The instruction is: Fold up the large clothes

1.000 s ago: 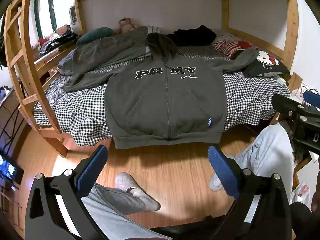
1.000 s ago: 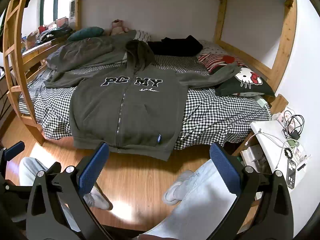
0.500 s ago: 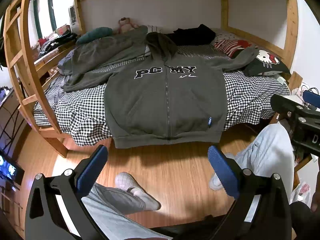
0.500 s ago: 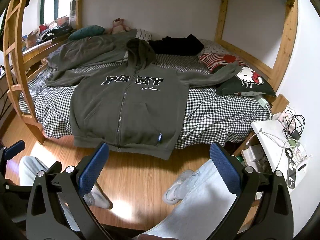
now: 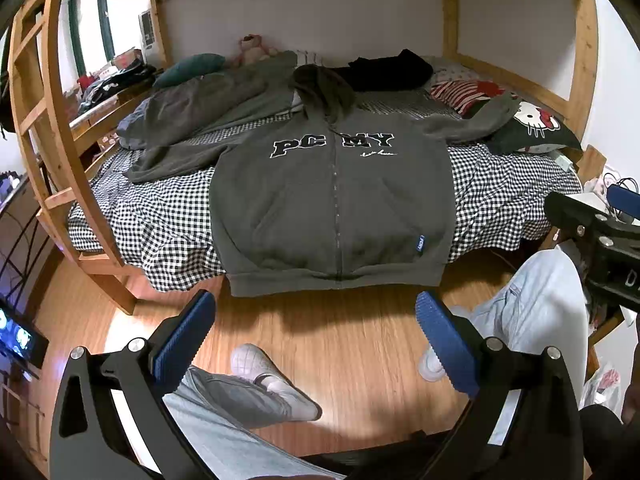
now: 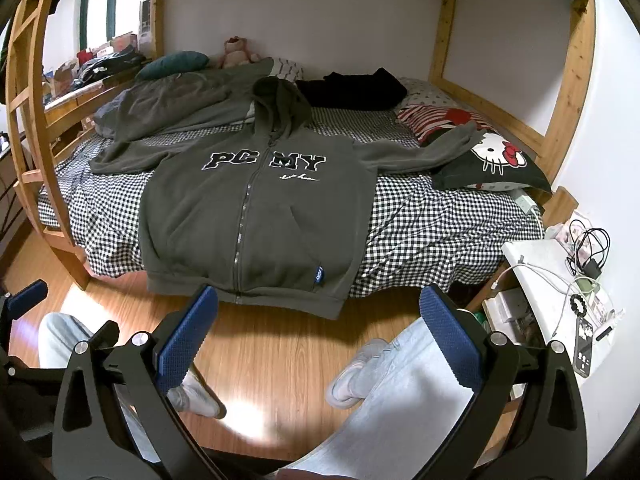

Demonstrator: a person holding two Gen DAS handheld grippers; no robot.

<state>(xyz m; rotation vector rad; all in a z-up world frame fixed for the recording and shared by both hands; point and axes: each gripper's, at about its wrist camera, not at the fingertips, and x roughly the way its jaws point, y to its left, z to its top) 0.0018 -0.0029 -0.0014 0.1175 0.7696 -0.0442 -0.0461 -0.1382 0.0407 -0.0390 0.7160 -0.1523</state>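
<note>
A dark grey zip hoodie (image 5: 332,200) (image 6: 256,216) with "PC MY" lettering lies front-up on the checked bedsheet, sleeves spread out to both sides, hood toward the wall, hem hanging over the bed's near edge. My left gripper (image 5: 316,340) stands open above the wooden floor, short of the hem, with nothing between its blue pads. Equally open and empty, my right gripper (image 6: 320,328) hovers in front of the hem's right part. The right gripper's body shows at the right edge of the left wrist view.
Wooden bunk frame posts (image 5: 60,152) (image 6: 568,92) flank the bed. A Hello Kitty pillow (image 6: 496,164), black clothes (image 6: 352,88) and a grey blanket (image 5: 200,100) lie on the mattress. A white side table (image 6: 560,280) with cables and phone stands right. The person's legs and shoes (image 5: 276,380) are below.
Both grippers have edged slightly closer to the bed; the hoodie sits a little lower in the right wrist view. Nothing was grasped or released.
</note>
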